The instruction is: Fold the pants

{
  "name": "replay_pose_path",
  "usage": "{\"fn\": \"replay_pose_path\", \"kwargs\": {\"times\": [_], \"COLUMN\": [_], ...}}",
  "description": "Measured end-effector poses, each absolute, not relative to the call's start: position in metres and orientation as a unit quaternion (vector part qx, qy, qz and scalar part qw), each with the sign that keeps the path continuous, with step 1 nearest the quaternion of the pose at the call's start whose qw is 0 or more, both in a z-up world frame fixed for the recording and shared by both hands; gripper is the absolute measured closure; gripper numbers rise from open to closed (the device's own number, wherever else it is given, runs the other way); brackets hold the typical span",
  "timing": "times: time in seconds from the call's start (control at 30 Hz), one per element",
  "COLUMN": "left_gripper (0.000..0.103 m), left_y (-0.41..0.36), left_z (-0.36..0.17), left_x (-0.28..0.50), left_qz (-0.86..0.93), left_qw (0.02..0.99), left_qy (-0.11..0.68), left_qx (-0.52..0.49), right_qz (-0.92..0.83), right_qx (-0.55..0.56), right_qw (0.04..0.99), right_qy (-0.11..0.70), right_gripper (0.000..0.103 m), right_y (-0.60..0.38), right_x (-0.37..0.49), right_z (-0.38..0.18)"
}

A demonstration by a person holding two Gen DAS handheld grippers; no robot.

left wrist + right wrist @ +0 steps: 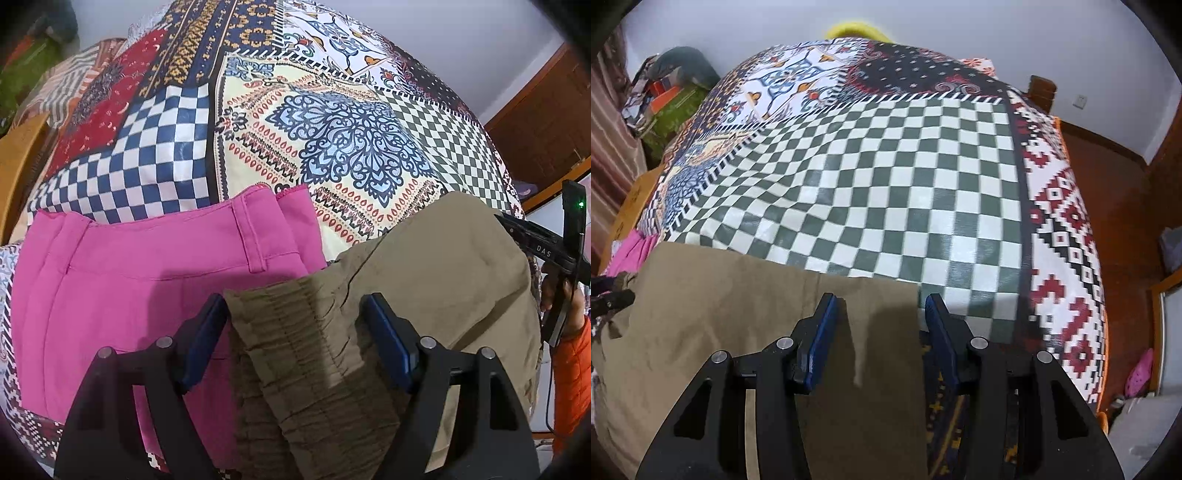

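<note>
A patchwork-printed bed carries the khaki pants, beside folded pink pants. The khaki cloth looks light, soft and limp; the gathered elastic waistband seems the firmest hold. Left tongs stand wide astride it; right tongs stand apart over the hem.

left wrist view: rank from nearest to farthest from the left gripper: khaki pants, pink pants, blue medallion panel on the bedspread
1. khaki pants: elastic waistband lies between the open fingers of the left gripper.
2. pink pants: just left of the gripper, beside the khaki pair.
3. blue medallion panel: farther up the bedspread, beyond both pairs.
</note>
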State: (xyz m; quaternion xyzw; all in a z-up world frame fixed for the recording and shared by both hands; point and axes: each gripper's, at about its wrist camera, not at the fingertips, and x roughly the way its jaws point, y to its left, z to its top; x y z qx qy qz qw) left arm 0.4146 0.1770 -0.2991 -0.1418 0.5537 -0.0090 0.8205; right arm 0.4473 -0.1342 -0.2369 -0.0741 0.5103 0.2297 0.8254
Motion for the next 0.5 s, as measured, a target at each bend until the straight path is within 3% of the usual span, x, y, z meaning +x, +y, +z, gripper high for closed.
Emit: {"fn": "replay_pose_path", "kwargs": {"times": [0.1, 0.17, 0.23, 0.5], "left_gripper": [0.033, 0.038, 0.045, 0.052], "left_y": [0.172, 0.170, 0.168, 0.172], "left_z": [-0.296, -0.294, -0.291, -0.264], "left_x": [0.413, 0.411, 0.410, 0.419], "left_qz": [0.000, 0.003, -0.004, 0.026], "left_qw": [0.829, 0.834, 0.835, 0.858], "left_qy": [0.547, 0.542, 0.541, 0.508], "left_qx": [-0.116, -0.102, -0.097, -0.077], "right_qz": [0.219, 0.220, 0.208, 0.179], "right_qx": [-0.104, -0.103, -0.100, -0.108], "right_qw": [0.832, 0.836, 0.841, 0.880], "right_qy": [0.499, 0.492, 0.489, 0.427], "right_gripper": [0.084, 0.092, 0.096, 0.099], "right_y": [-0.130, -0.132, -0.135, -0.136], "right_x": [0.443, 0.440, 0.439, 0.437], "right_z": [-0.237, -0.235, -0.232, -0.194]}}
